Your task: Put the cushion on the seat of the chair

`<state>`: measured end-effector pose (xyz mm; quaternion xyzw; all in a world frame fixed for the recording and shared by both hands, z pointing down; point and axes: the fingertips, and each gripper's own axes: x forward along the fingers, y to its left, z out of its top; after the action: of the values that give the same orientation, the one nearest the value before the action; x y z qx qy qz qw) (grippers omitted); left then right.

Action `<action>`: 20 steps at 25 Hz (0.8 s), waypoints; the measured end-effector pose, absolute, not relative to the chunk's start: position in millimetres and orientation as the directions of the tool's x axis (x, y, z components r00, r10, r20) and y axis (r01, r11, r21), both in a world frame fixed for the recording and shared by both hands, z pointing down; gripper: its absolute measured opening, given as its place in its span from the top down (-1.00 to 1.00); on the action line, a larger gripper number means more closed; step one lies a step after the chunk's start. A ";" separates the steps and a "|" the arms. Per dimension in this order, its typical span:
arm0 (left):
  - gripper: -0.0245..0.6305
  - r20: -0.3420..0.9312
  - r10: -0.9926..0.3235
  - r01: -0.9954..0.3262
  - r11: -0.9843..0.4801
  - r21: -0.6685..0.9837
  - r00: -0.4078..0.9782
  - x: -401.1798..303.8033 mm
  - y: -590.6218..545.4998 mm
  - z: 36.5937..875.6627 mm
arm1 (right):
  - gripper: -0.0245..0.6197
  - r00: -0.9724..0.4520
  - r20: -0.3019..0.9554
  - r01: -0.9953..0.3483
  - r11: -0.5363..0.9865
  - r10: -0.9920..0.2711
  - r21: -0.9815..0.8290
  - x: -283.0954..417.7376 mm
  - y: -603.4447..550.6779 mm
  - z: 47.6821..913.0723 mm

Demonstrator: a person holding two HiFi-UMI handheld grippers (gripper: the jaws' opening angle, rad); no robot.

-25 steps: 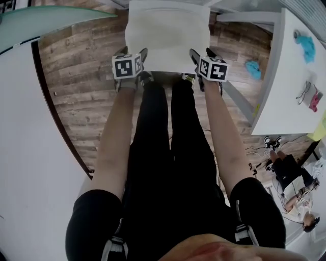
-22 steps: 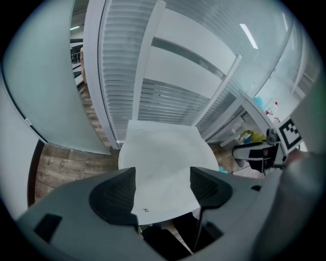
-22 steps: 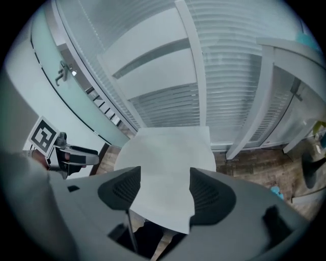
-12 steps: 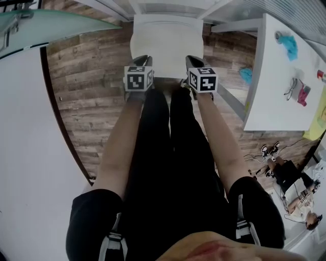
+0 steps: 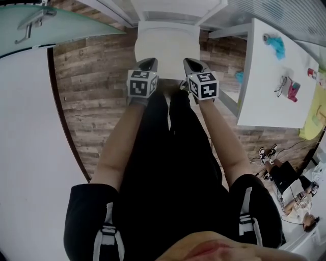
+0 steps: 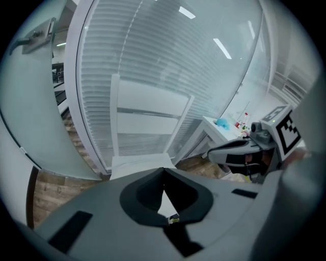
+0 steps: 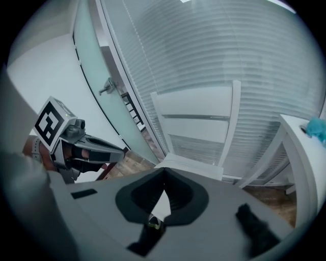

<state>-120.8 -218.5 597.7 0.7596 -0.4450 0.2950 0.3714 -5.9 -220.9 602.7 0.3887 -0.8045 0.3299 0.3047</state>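
The white cushion (image 5: 167,48) lies flat on the seat of the white chair, whose slatted back (image 5: 175,7) stands at the far side. Both grippers hang above the cushion's near edge, apart from it. My left gripper (image 5: 148,62) is shut with nothing in it, and so is my right gripper (image 5: 189,61). In the left gripper view the shut gripper (image 6: 163,170) points at the cushion (image 6: 140,164) and chair back (image 6: 147,109). The right gripper view shows its shut gripper (image 7: 164,170) over the cushion (image 7: 191,165) below the chair back (image 7: 196,109).
A white table (image 5: 265,97) with a blue cloth (image 5: 275,45) and small items stands right of the chair. A frosted glass door (image 5: 51,25) and white wall are to the left. The person's legs stand just before the chair. Other people sit at the lower right (image 5: 285,176).
Both grippers stood wide open at the cushion's front corners; they have since lifted away toward the person and shut empty. The cushion stays on the seat.
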 end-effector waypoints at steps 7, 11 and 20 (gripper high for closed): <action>0.89 0.676 -0.519 -0.834 -0.476 0.279 0.523 -98.9 -214.6 504.3 | 0.88 -0.586 0.640 -0.779 0.562 -0.497 -0.277 -7.1 -219.3 507.9; 0.89 0.562 -0.583 -0.796 -0.543 0.267 0.586 -81.6 -218.7 446.3 | 0.88 -0.652 0.507 -0.741 0.617 -0.564 -0.266 -6.6 -223.6 447.4; 0.89 0.315 -0.673 -0.737 -0.657 0.159 0.669 -63.6 -219.0 332.4 | 0.88 -0.752 0.223 -0.657 0.733 -0.620 -0.178 -16.2 -213.6 331.3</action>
<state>-63.6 -219.0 332.4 0.9030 -0.3904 0.1151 0.1378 -16.2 -213.6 331.3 0.3439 -0.9279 0.1234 0.0746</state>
